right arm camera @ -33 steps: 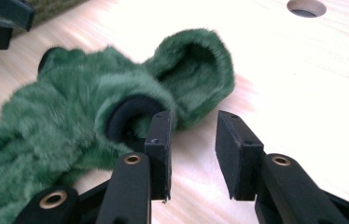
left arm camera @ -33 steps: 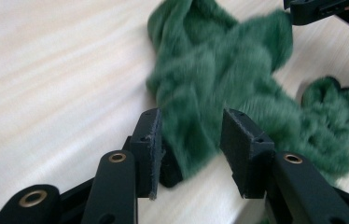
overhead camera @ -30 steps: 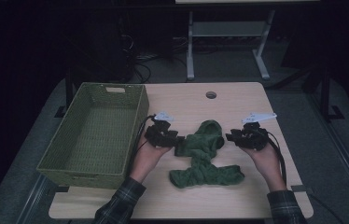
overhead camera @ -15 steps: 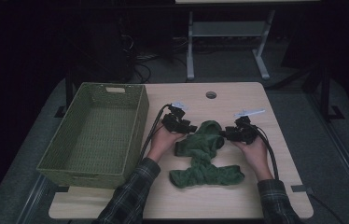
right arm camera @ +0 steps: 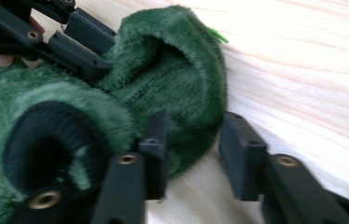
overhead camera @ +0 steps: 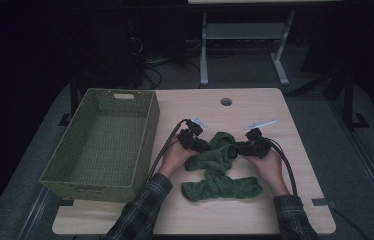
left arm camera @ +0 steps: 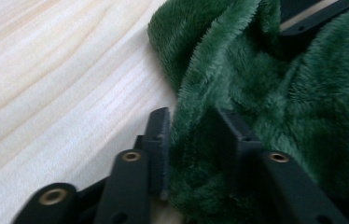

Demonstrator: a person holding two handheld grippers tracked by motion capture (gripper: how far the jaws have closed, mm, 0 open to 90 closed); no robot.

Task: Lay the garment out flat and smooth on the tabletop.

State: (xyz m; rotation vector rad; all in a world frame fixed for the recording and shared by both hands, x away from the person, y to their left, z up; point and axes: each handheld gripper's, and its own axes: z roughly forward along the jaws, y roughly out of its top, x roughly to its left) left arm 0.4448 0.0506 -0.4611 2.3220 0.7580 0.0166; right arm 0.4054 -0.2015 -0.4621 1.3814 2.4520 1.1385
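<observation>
A crumpled dark green fleece towel (overhead camera: pixel 220 172) lies at the middle of the wooden table (overhead camera: pixel 260 107). My left gripper (overhead camera: pixel 205 145) is at the towel's upper left edge. In the left gripper view a raised fold of the towel (left arm camera: pixel 266 84) fills the gap of this gripper (left arm camera: pixel 192 137), whose jaws press it from both sides. My right gripper (overhead camera: pixel 236 149) is at the towel's upper right edge. In the right gripper view it (right arm camera: pixel 193 142) is open: a rolled edge of the towel (right arm camera: pixel 172 60) rests against one jaw and bare wood shows by the other.
A woven green basket (overhead camera: pixel 151 125) stands along the table's left side, close to my left hand. A round cable hole (overhead camera: pixel 226 101) sits near the far edge. Black cables (overhead camera: pixel 287 170) trail back from both grippers. A metal stand (overhead camera: pixel 240 35) rises beyond the table.
Both grippers moved forward and inward from the towel's sides to its far end and now meet the cloth close together. The towel's top has bunched slightly.
</observation>
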